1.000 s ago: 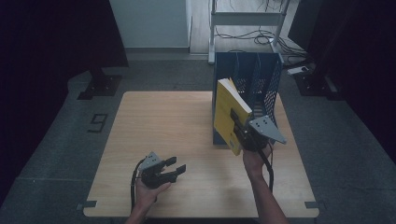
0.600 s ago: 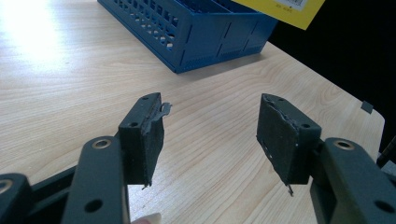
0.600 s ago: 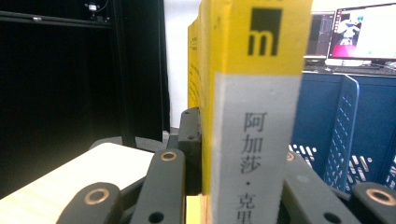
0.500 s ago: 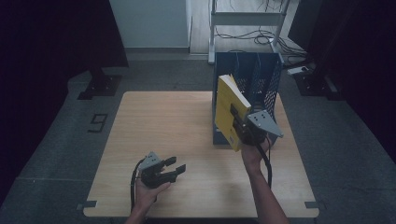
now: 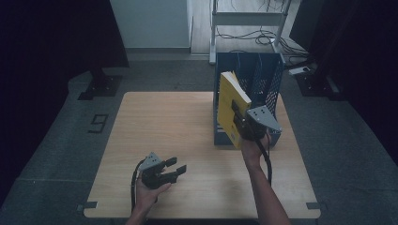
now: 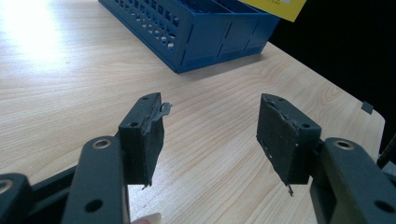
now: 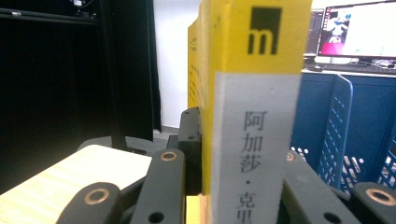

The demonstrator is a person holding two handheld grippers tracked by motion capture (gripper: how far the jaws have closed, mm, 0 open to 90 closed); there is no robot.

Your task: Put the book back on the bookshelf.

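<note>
While right tool clamps the yellow book tilted at the blue rack, slotting remains; left tool idles open, empty.

Overhead view and close left-tongs view share the blue rack.

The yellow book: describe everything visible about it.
The yellow book is a thick paperback with a yellow cover and a pale grey band on its spine, printed with dark Chinese characters under a dark square logo bearing an "m". It is held upright, tilted slightly, at the front of the blue file rack above the wooden table. The right tongs are clamped on it, one jaw on each cover. Whether it touches the rack is unclear.
</note>
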